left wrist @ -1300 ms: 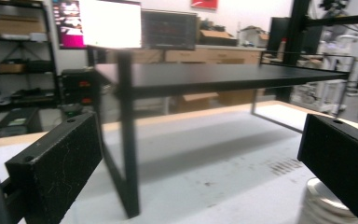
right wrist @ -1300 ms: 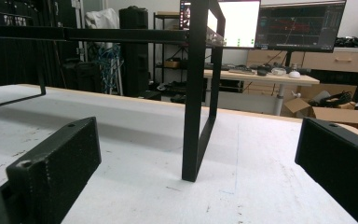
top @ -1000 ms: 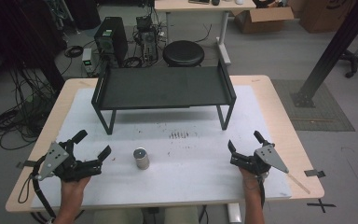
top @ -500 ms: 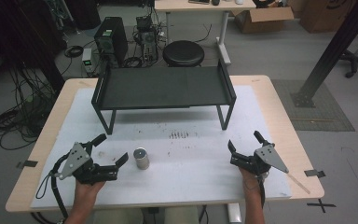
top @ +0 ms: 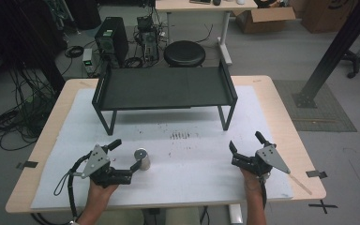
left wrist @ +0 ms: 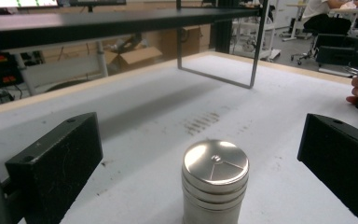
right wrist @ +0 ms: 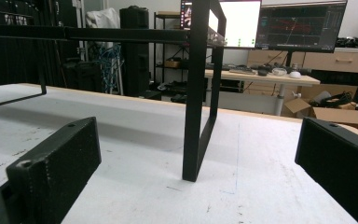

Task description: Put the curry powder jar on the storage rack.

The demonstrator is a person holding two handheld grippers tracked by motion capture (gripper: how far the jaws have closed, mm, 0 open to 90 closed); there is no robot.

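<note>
A: Left gripper (top: 125,156) — state?
B: Jaws spread wide, nothing held. Metal canister (top: 142,159) upright on white mat (top: 192,159), just ahead, roughly between the jaw tips, touching neither.
A: Right gripper (top: 244,147)?
B: Wide open too, empty, near right mat edge, well apart from canister.
A: Surroundings?
B: Black shelf rack (top: 164,89) at table's far half, standing on thin legs. Rack leg (right wrist: 200,116) straight ahead in right gripper view. Dark smudges (top: 182,136) on mat between rack and canister. Stool (top: 184,53), computer tower (top: 111,40) on floor beyond.

Grey floor (top: 272,51), black stool (top: 183,53)
</note>
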